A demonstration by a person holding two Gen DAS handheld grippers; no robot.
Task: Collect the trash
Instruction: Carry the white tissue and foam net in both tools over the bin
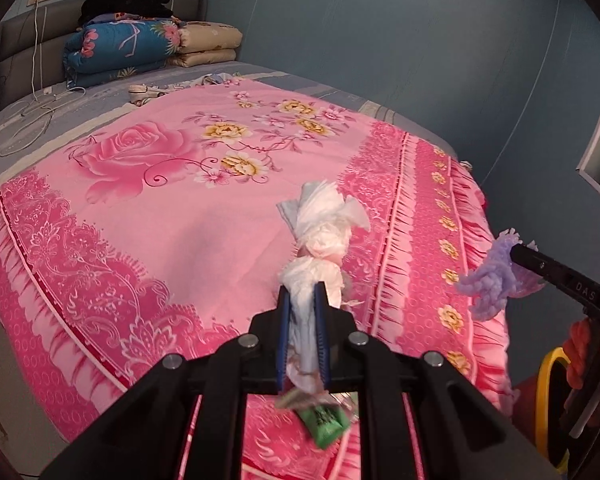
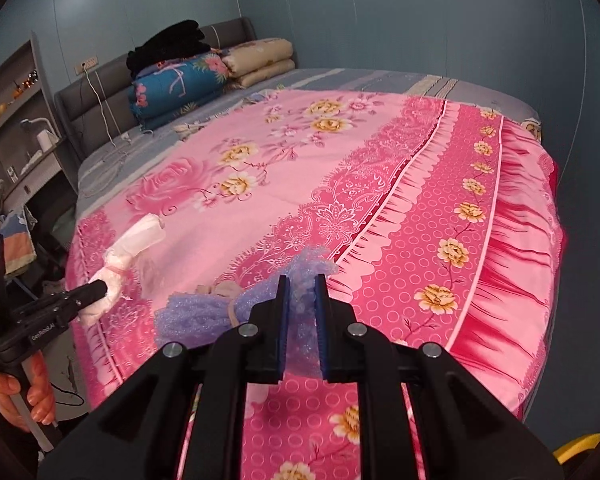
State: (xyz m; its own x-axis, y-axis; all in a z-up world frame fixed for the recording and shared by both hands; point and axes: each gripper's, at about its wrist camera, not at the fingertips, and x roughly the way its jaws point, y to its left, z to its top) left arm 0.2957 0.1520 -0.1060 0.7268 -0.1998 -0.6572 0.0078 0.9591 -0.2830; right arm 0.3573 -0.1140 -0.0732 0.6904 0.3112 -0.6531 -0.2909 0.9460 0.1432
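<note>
Both grippers loaded, held over the pink bedspread (image 1: 148, 216)

Left gripper (image 1: 303, 292) fingers clamped on white tissue bundle (image 1: 320, 236); right gripper (image 2: 302, 284) fingers clamped on purple foam wad (image 2: 204, 312); both raised above bed's foot end.

Green packet (image 1: 327, 424) text blurred, partly hidden behind left gripper (image 1: 303, 292); yellow rim (image 1: 548, 380) cut off by frame edge, unidentifiable.
</note>
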